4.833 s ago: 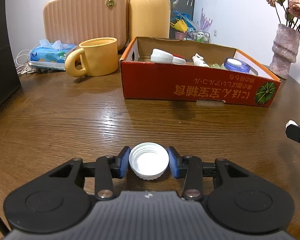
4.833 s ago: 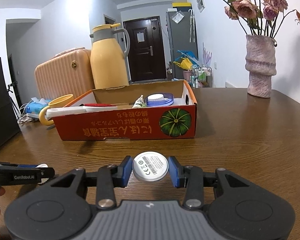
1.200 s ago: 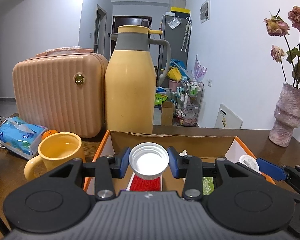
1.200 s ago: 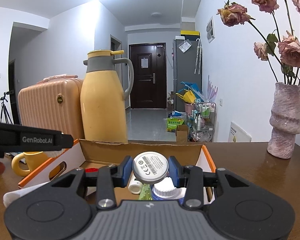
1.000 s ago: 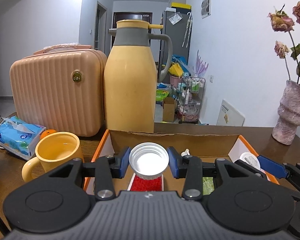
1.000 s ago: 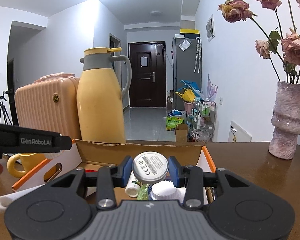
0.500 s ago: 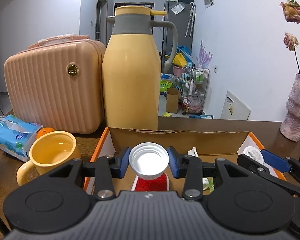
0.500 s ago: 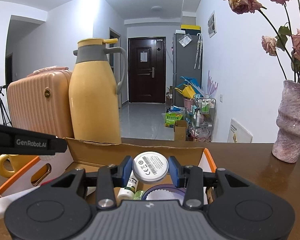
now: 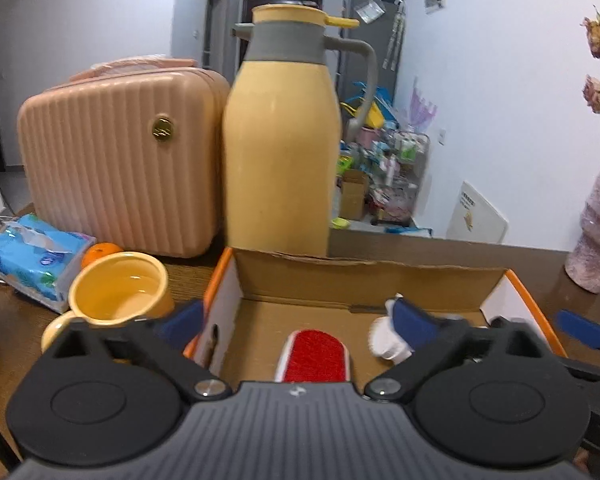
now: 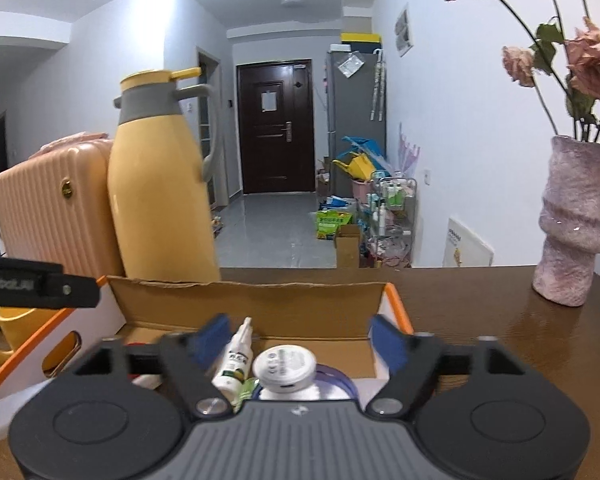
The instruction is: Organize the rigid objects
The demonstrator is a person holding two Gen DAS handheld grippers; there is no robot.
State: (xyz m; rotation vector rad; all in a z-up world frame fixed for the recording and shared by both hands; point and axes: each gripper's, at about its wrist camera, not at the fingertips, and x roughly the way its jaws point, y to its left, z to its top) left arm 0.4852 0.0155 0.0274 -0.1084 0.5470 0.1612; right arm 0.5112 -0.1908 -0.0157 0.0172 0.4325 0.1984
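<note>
Both my grippers have just sprung wide over the orange cardboard box (image 9: 380,280): left gripper (image 9: 300,320) empty, its white ribbed plastic cap (image 9: 384,342) dropped inside; right gripper (image 10: 300,340) empty, the white round disc (image 10: 286,368) falling free below. Both pieces seem light, stiff and slick, best pinched across their rims.

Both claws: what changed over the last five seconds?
Both carried their loads from the table to above the cardboard box, and their jaws have just been opening. The left claw let go of the white cap, now in the box by its right finger. The right claw released the white disc, now lying loose on items in the box. Jug, case and mug have not been disturbed.
</note>
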